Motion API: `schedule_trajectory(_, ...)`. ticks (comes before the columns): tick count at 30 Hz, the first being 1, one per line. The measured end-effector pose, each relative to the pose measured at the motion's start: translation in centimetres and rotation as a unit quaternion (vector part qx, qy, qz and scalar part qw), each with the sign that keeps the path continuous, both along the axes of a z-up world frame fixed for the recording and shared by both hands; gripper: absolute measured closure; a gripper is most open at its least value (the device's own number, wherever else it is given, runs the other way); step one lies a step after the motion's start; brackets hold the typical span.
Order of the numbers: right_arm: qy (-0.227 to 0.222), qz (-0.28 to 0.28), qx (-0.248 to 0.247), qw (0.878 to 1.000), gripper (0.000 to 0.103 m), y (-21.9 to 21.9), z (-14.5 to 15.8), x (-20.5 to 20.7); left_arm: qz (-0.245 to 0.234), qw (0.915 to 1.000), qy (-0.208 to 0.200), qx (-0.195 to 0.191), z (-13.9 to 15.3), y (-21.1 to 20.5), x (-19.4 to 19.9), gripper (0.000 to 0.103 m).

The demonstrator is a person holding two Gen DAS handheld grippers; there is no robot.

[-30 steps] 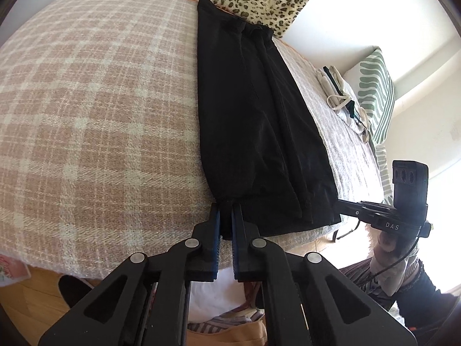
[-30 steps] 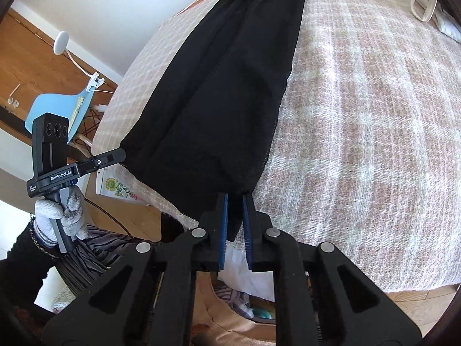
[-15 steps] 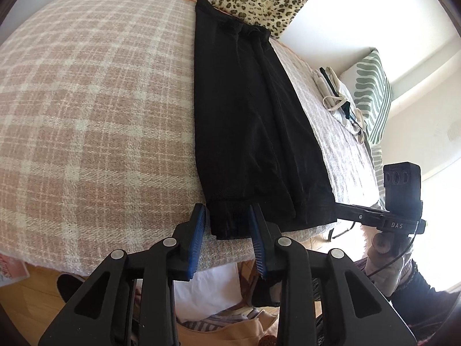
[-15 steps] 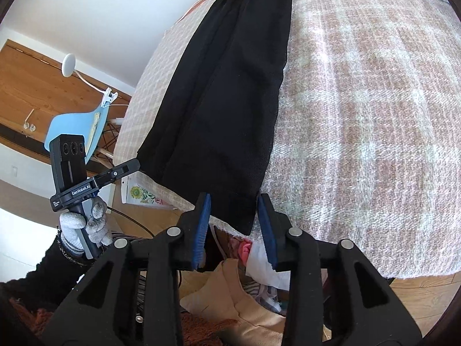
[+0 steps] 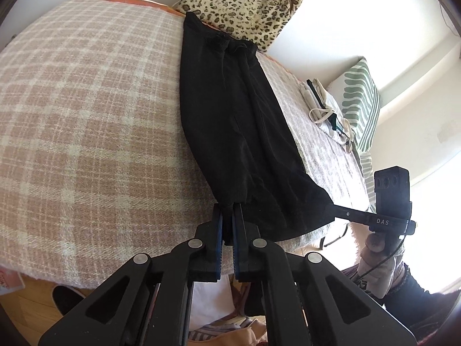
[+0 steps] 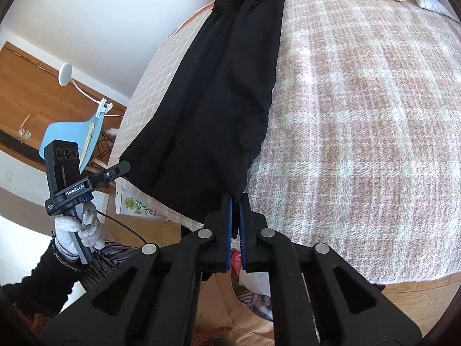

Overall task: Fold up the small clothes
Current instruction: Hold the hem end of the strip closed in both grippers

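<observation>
**Black garment gripped again at both near corners**

The black garment [image 5: 242, 132] lies lengthwise on the plaid blanket [image 5: 86, 115], its far end by the leopard bag [image 5: 245, 0]. Half a second ago both claws stood apart; now the left gripper [image 5: 227, 216] and right gripper [image 6: 235, 204] clamp its near hem corners, ready for folding. It looks long, narrow, softly creased.

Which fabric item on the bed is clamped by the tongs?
The long black garment; both tongs grip its near corners. The leopard-print bag and striped pillow lie untouched.
</observation>
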State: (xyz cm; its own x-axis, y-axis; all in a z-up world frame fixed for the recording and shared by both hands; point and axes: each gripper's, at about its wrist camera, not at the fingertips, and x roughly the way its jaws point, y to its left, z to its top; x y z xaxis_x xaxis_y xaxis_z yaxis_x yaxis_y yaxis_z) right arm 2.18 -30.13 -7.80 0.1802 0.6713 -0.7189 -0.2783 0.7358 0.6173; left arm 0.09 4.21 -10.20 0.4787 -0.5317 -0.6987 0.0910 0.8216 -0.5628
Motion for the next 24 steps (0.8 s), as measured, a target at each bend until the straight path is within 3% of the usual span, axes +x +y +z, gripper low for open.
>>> schedule_trajectory(9,0.017,-0.002,0.045,0.999,0.098,1.4,0.2,0.5,0.007,0.9996,-0.019,-0.02,1.7,-0.1,1.6,0.099)
schedule_trajectory(18,0.003,-0.041,0.059,0.997,0.098,0.3,2.0,5.6,0.028,0.9989,-0.034,-0.016,2.7,0.8,6.7,0.099)
schedule_trajectory(24,0.003,-0.057,0.036,0.998,0.098,0.9,1.4,9.5,0.029,0.9992,-0.027,-0.006,2.0,0.4,10.3,0.099)
